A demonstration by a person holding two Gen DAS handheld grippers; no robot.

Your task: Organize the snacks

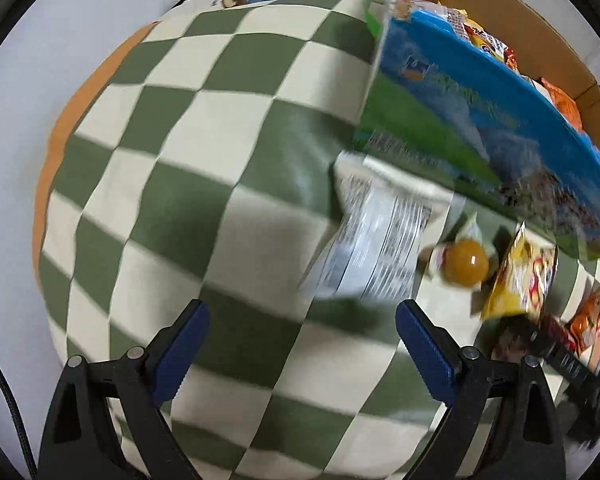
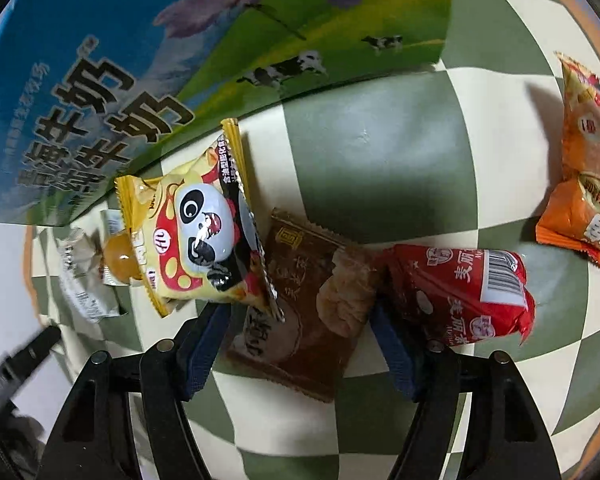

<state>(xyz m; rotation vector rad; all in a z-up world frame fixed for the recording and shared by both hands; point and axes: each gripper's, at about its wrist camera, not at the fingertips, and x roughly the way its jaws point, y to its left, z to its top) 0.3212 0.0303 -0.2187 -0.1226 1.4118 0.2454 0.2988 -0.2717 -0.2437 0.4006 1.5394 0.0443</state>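
Below both grippers spreads a green-and-cream checked cloth (image 1: 188, 184), the largest surface in view, onto which each tool points steeply downward. Next in size is the milk carton box (image 2: 100, 60), printed with cows and flowers; it stands ahead and to the left of the right gripper (image 2: 296, 344), and ahead and to the right of the left gripper (image 1: 302, 344), its open top showing more packets inside in the left wrist view. The left gripper hangs over bare cloth with its blue-padded jaws spread wide and nothing between them; a white printed packet (image 1: 372, 248), blurred, lies just ahead of its right finger. The right gripper's jaws stand at a middling width, straddling a brown snack packet (image 2: 300, 312) that lies flat on the cloth; whether the pads press on it cannot be told, since the left pad is partly covered. A yellow panda packet (image 2: 196, 240) lies just ahead of the left finger, overlapping the brown packet's upper left edge and leaning toward the box. A red packet (image 2: 468, 292) with a barcode lies just beside the right finger, touching the brown packet's right end. An orange packet (image 2: 588, 176) sits well apart to the far right. Smallest, a wrapped amber sweet (image 2: 118, 256) lies left of the panda packet, beside the white packet.
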